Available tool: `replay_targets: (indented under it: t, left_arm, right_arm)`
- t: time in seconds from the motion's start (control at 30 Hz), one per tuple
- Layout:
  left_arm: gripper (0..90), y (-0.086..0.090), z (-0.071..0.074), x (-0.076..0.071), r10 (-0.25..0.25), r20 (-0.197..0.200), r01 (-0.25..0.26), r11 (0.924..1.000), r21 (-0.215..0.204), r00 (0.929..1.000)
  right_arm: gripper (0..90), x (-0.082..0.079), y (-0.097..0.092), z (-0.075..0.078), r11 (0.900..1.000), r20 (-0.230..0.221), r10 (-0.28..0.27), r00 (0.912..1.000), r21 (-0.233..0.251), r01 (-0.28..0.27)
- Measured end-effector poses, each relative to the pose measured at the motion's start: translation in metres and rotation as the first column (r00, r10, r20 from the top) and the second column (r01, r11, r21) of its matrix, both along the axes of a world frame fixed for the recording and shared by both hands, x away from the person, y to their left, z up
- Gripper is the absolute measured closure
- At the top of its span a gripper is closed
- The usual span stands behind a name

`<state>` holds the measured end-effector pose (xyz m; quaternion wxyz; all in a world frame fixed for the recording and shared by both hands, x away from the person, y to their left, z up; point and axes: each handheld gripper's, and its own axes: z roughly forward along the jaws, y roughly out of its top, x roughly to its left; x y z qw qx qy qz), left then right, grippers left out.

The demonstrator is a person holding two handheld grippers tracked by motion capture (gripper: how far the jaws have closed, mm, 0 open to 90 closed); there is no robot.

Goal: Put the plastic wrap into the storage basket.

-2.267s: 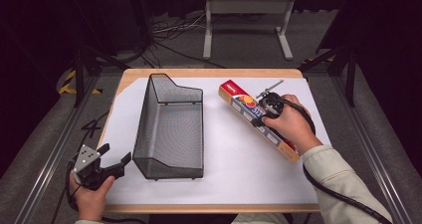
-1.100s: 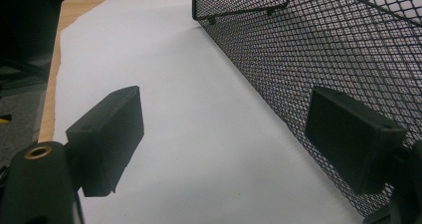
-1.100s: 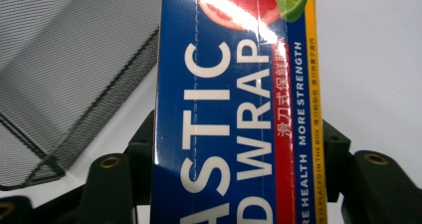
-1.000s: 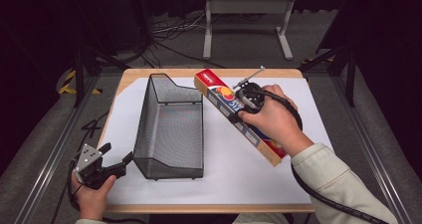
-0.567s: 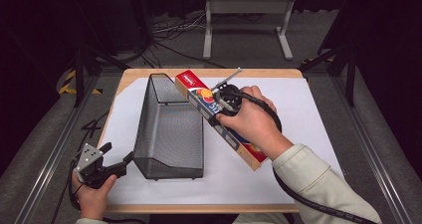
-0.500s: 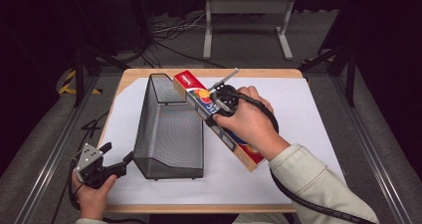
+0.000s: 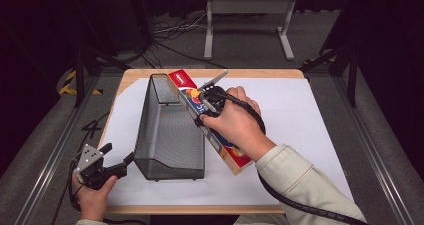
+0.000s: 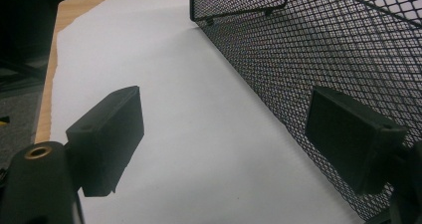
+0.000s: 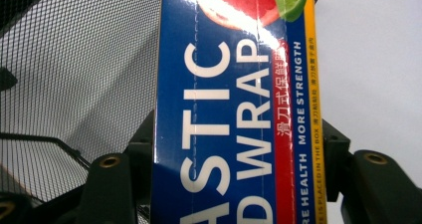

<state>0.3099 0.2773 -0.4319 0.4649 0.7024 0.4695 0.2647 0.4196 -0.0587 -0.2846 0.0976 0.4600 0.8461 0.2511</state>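
Note:
A long blue, red and yellow plastic wrap box (image 7: 231,152) is held slantwise, and its far red end reaches the right rim of the black mesh basket (image 7: 170,130). My right gripper (image 7: 204,106) is shut on the box near its far half. In the right gripper view the box (image 9: 234,109) fills the gap of that gripper (image 9: 236,159), with the basket mesh (image 9: 74,84) to its left. My left gripper (image 7: 116,168) stands open at the table's near left corner, close to the basket's near left wall (image 8: 323,50). Nothing lies within the left gripper (image 8: 229,139).
White paper (image 7: 300,125) covers the wooden table (image 7: 250,73). A metal frame (image 7: 247,20) and cables stand on the floor beyond the far edge. Rails run along both sides of the table.
My right gripper has carried the box leftward from the table's right part to the basket's right rim. The left gripper has stayed put.

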Motion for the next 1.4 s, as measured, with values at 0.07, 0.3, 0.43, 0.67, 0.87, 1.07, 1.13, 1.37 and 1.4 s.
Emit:
replay_targets:
  t: [0.07, 0.3, 0.43, 0.67, 0.87, 1.07, 1.13, 1.37, 1.4]
  left_arm:
    - [16.3, 0.000, 0.000, 0.000, -0.001, 0.000, 0.001, 1.0000, 0.000, 1.0000]
    - [16.3, -0.001, 0.000, 0.000, 0.000, 0.001, 0.000, 1.0000, 0.001, 1.0000]
    - [16.3, 0.000, 0.000, 0.000, 0.000, 0.001, 0.000, 1.0000, 0.000, 1.0000]
    - [16.3, 0.000, 0.000, 0.000, -0.001, 0.001, 0.001, 1.0000, 0.001, 1.0000]
    - [16.3, 0.000, -0.001, 0.000, 0.000, 0.001, 0.000, 1.0000, 0.001, 1.0000]
    - [16.3, 0.000, -0.001, -0.003, 0.000, 0.002, 0.000, 1.0000, 0.003, 1.0000]
    - [16.2, 0.000, -0.001, -0.004, -0.001, 0.001, 0.001, 1.0000, 0.004, 1.0000]
    - [15.9, -0.002, 0.000, -0.006, -0.008, 0.006, 0.008, 0.9999, 0.011, 1.0000]
    - [15.9, -0.002, 0.000, -0.006, -0.009, 0.006, 0.009, 0.9999, 0.012, 0.9999]
  right_arm:
    - [40.4, 0.000, 0.002, 0.000, 0.9998, -0.011, -0.019, 0.9998, 0.006, 0.019]
    - [40.4, 0.001, 0.017, -0.003, 0.9971, -0.029, -0.074, 0.9968, 0.015, 0.075]
    - [40.4, 0.000, 0.028, -0.007, 0.9971, -0.037, -0.076, 0.9964, 0.006, 0.076]
    - [40.3, 0.001, 0.044, -0.016, 0.9967, -0.044, -0.081, 0.9957, -0.009, 0.081]
    - [40.3, 0.002, 0.054, -0.024, 0.9940, -0.053, -0.107, 0.9928, -0.027, 0.106]
    - [40.3, 0.006, 0.059, -0.031, 0.9931, -0.060, -0.115, 0.9916, -0.028, 0.113]
    - [40.3, 0.008, 0.060, -0.035, 0.9929, -0.068, -0.117, 0.9909, -0.031, 0.115]
    - [40.3, 0.013, 0.066, -0.046, 0.9903, -0.099, -0.136, 0.9858, -0.045, 0.132]
    - [40.3, 0.014, 0.067, -0.047, 0.9903, -0.104, -0.136, 0.9852, -0.045, 0.132]
